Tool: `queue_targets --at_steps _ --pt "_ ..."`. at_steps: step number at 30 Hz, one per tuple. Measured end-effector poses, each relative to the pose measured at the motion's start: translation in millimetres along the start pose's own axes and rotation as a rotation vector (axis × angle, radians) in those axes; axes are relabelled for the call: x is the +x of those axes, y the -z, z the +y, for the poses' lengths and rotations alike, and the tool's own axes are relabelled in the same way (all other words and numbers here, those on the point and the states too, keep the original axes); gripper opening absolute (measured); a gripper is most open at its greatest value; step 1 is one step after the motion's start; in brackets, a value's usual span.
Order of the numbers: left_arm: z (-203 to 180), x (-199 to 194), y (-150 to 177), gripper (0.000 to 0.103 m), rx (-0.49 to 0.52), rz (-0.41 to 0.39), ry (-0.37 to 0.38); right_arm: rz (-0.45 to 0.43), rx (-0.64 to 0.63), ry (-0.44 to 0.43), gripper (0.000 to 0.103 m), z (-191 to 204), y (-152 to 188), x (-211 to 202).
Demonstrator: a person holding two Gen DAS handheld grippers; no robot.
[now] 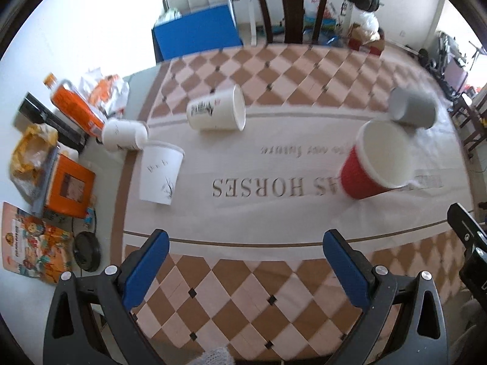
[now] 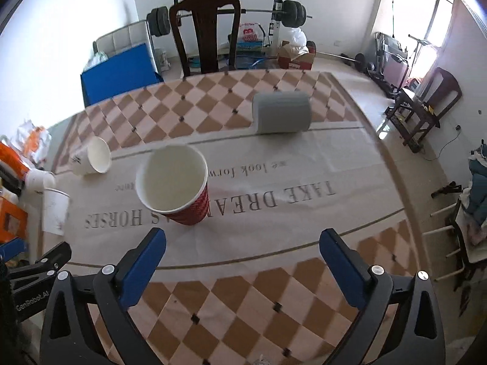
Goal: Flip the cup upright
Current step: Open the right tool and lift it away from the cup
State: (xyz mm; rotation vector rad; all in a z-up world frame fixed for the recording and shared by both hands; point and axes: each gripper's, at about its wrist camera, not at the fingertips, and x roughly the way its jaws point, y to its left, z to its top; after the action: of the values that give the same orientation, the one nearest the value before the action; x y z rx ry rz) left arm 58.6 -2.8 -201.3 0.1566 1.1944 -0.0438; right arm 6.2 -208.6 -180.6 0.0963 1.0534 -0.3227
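Note:
A red paper cup (image 1: 362,176) stands upright on the tablecloth, its white inside showing; in the right wrist view the red cup (image 2: 188,210) is just ahead of the left finger. A grey cup (image 1: 414,109) lies on its side behind it, also in the right wrist view (image 2: 281,112). A white printed cup (image 1: 213,112) lies on its side mid-table, seen too in the right wrist view (image 2: 91,156). Another white cup (image 1: 159,176) stands mouth-down at the left. My left gripper (image 1: 243,261) is open and empty. My right gripper (image 2: 242,258) is open and empty.
A third white cup (image 1: 124,135) lies at the cloth's left edge. Orange packets, a box (image 1: 68,188) and a bottle (image 1: 73,103) crowd the table's left side. A dark wooden chair (image 2: 207,30) stands at the far edge. The right gripper's body (image 1: 471,249) shows at the right.

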Motion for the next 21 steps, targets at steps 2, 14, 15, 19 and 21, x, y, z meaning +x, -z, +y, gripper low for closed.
queue_targets --at_steps 2,14,15,19,21 --pt "-4.8 -28.0 -0.7 0.103 0.000 -0.027 0.008 -0.001 -0.007 0.006 0.103 -4.8 -7.3 -20.9" --pt "-15.0 -149.3 0.9 0.103 -0.054 -0.120 0.020 -0.030 -0.103 -0.030 0.103 -27.0 -31.5 -148.8" --pt "-15.0 -154.4 1.8 0.103 -0.058 -0.118 0.023 -0.029 -0.105 -0.034 0.103 -29.1 -31.8 -155.7" --pt "-15.7 -173.9 7.4 0.103 -0.072 -0.118 0.043 -0.046 -0.105 -0.048 0.103 -36.6 -32.6 -184.2" --pt "-15.4 -182.4 9.7 0.103 -0.078 -0.127 0.034 -0.052 -0.107 -0.046 0.103 -37.8 -32.7 -192.9"
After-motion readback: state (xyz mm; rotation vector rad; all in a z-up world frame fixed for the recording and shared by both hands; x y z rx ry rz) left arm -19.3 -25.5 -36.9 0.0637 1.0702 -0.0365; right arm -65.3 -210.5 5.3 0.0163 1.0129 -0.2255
